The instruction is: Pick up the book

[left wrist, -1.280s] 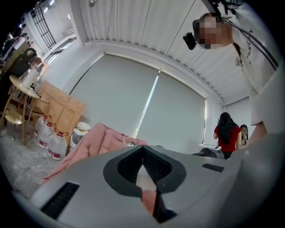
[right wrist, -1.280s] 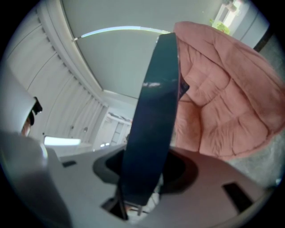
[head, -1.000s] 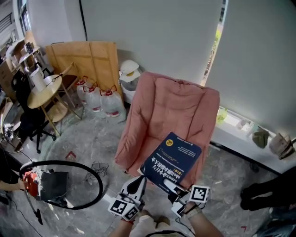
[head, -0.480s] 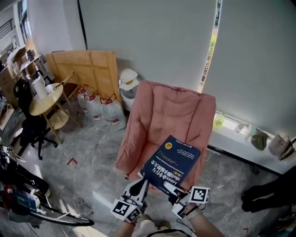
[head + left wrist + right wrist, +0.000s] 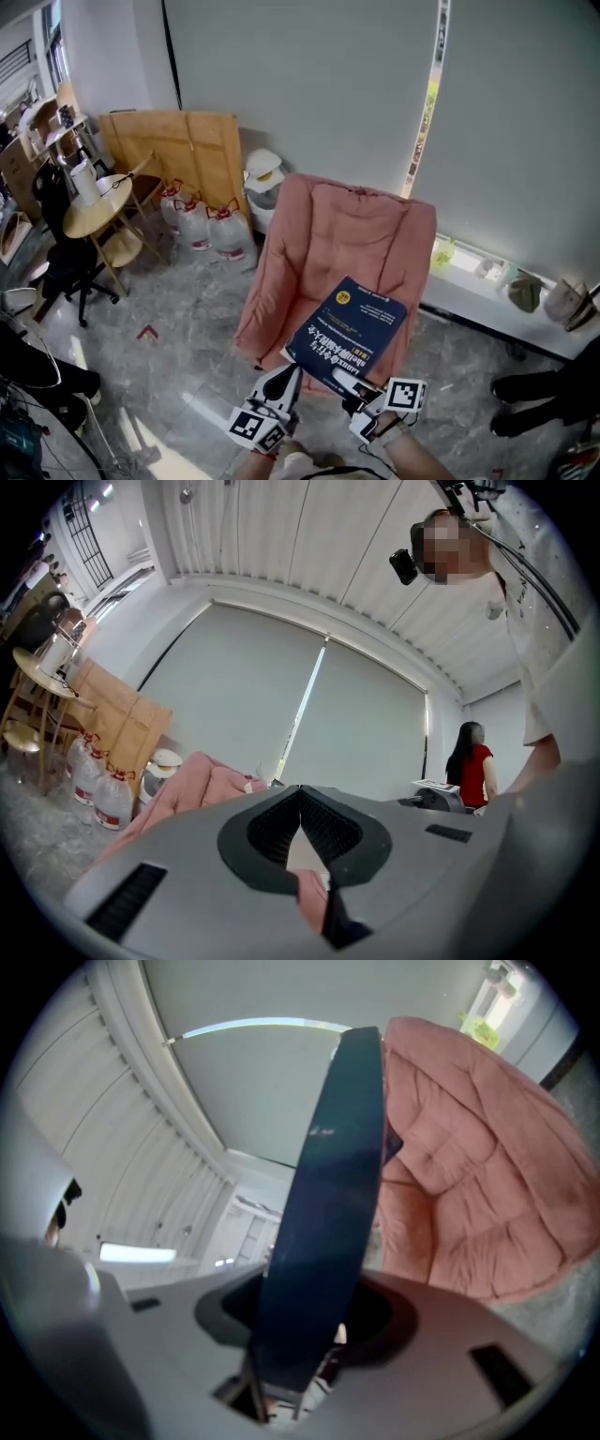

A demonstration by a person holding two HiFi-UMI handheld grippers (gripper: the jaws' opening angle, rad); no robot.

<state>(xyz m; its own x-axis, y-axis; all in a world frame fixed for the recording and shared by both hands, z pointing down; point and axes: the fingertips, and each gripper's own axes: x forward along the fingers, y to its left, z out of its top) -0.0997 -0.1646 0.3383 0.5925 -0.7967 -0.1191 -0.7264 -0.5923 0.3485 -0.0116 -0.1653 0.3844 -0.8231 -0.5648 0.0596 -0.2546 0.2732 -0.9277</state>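
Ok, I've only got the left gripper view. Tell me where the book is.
Observer: The right gripper is shut on the book, gripping its near edge.
Operator: Say what's under it.
Observer: In the head view it lies over the seat of the pink armchair.
Operator: Describe the cover.
Observer: Dark blue, face up, with white print and a round yellow badge.

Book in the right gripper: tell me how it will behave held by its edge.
The book looks big and thick beside the right gripper, whose jaws clamp only its near edge, so it is probably heavy and may twist. It juts out flat over the pink chair, so likely stiff. Its smooth cover might slip.
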